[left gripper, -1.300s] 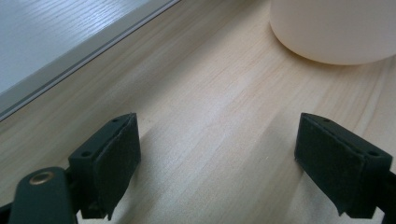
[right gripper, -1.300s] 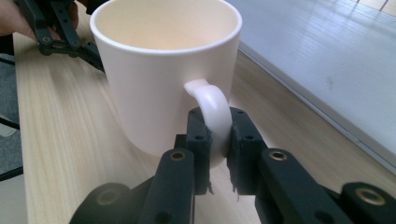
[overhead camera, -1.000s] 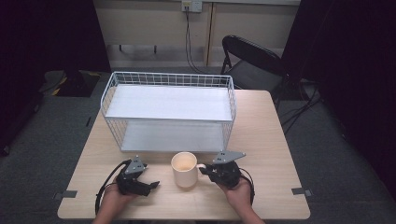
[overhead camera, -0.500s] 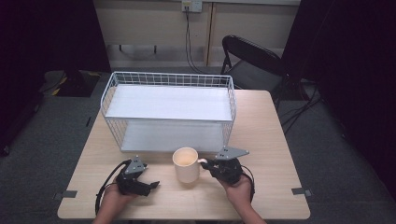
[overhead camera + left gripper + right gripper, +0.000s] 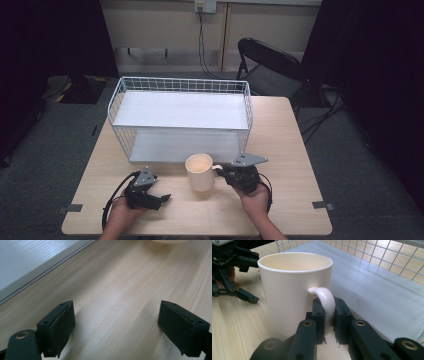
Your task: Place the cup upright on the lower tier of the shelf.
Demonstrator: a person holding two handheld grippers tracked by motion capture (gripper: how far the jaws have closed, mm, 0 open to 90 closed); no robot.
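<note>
Right gripper [image 5: 329,322] up close, jaws clamped on the handle of the cream mug [image 5: 292,290], which stands upright on the tabletop [image 5: 280,200]. Left gripper [image 5: 162,199] rests nearby, jaws spread wide over bare wood. Beyond the mug, the white wire basket [image 5: 180,112].

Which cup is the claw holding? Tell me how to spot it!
Find the wooden table with the big white wire basket on it. Just in front of the basket, near the person's side, stands a cream mug. It is the one cup there, round and plain, and the right claw pinches its curved handle.
</note>
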